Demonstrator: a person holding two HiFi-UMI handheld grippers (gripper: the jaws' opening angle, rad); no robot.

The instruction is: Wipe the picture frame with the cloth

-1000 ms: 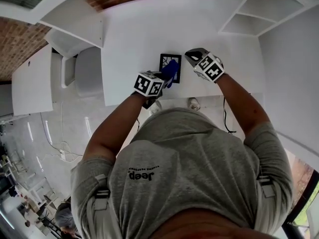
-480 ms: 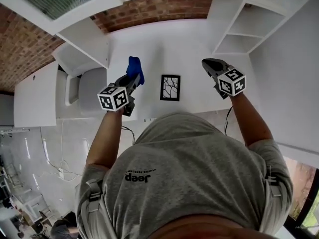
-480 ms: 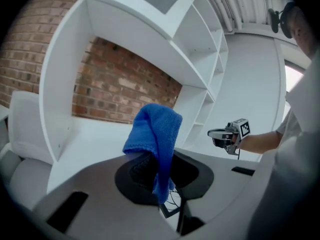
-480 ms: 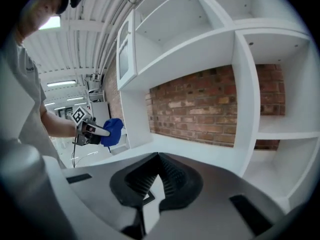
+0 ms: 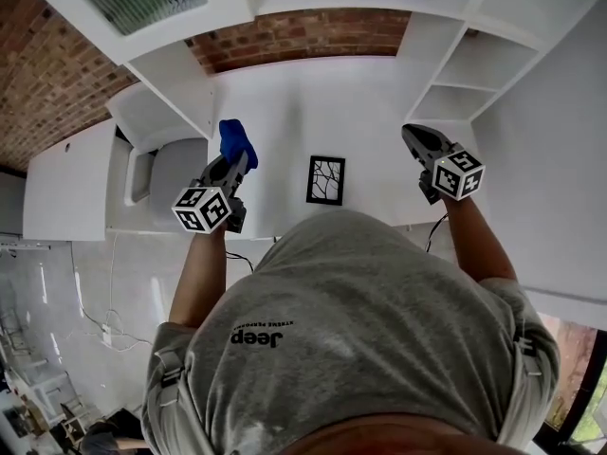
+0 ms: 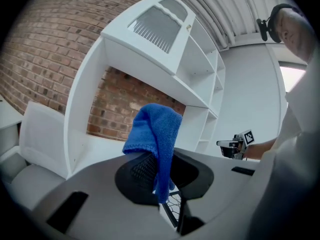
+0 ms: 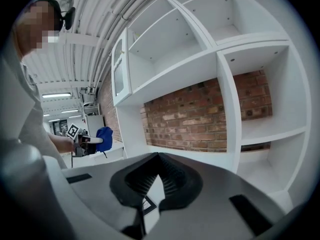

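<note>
Clamped shut on the blue cloth [image 6: 155,129] at the left gripper [image 5: 234,156], folds drooping over the jaw tips. Closed together on nothing at the right gripper [image 5: 413,136]. Both apart from the picture frame [image 5: 325,179], flat on the white desk [image 5: 285,93]: cloth left of it, empty gripper right.
</note>
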